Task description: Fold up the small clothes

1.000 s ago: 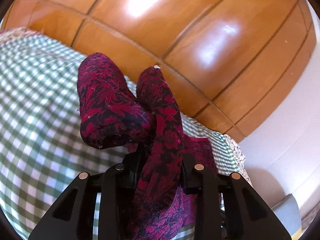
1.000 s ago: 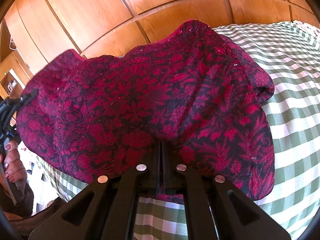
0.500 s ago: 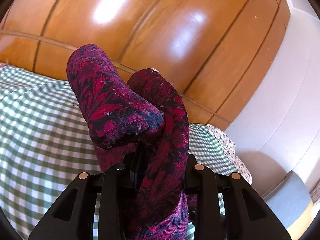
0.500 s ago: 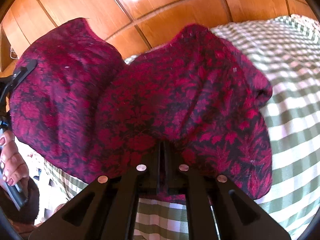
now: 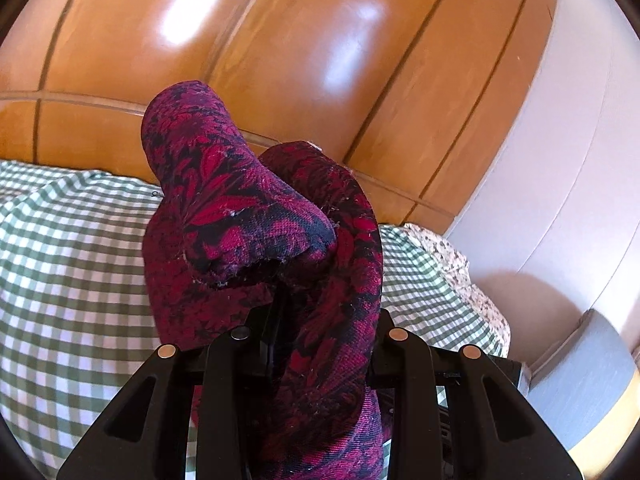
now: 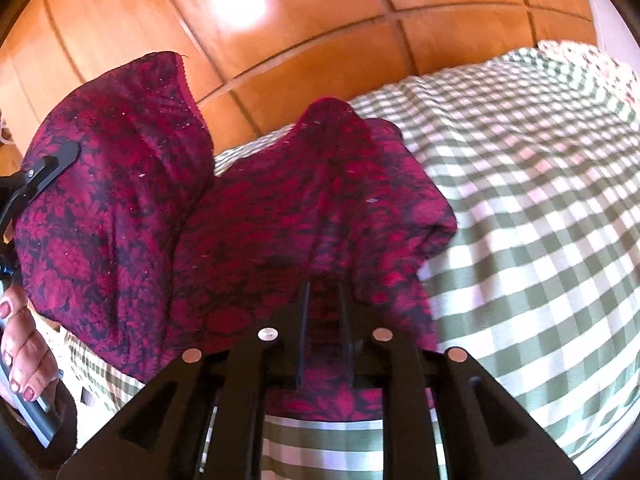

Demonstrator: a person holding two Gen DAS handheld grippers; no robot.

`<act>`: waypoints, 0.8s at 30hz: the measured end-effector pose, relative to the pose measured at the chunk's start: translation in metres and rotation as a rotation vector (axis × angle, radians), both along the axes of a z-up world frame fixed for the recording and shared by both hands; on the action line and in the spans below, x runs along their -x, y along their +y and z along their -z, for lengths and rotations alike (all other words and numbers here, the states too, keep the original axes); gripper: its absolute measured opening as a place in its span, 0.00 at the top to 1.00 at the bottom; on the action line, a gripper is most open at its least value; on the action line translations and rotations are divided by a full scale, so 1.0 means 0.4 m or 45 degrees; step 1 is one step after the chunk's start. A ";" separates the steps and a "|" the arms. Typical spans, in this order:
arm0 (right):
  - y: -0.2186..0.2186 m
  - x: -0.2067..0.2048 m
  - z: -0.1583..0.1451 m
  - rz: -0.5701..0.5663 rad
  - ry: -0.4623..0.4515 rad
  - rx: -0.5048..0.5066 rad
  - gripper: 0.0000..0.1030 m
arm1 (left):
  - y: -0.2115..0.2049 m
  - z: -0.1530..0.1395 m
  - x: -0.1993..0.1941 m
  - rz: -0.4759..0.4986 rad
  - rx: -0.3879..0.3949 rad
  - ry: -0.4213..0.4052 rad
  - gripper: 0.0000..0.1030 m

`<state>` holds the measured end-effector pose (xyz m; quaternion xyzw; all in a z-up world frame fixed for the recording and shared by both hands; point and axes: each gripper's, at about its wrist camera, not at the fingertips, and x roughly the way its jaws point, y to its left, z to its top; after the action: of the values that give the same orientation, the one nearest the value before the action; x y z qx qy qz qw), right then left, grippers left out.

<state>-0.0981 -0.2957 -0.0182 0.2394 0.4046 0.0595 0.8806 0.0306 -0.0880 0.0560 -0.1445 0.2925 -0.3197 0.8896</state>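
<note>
My left tool is closed on a thick bunch of the garment, a dark red cloth with a black flower pattern. The cloth rises between the two fingers and folds over in front of them, above the bed cover with green and white checks. Behind it stands a shiny wooden wardrobe, and a pale wall is at the right.

My right tool is opening; the garment lies between its two fingers, and I see a narrow gap with cloth in it, so the pads do not seem to press on it. This part of the garment rests on the bed cover. On the left of this view the other part of the cloth hangs up from my left tool, and my left hand holds its handle below.
</note>
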 end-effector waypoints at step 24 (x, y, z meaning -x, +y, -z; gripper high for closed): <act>-0.054 0.042 0.030 0.029 0.006 -0.195 0.89 | -0.298 0.146 0.060 0.240 -0.409 -0.174 0.42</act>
<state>-0.1148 -0.3174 -0.0301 0.3107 0.3983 0.0797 0.8594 0.0066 -0.2073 -0.0025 0.0495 0.2908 -0.3600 0.8851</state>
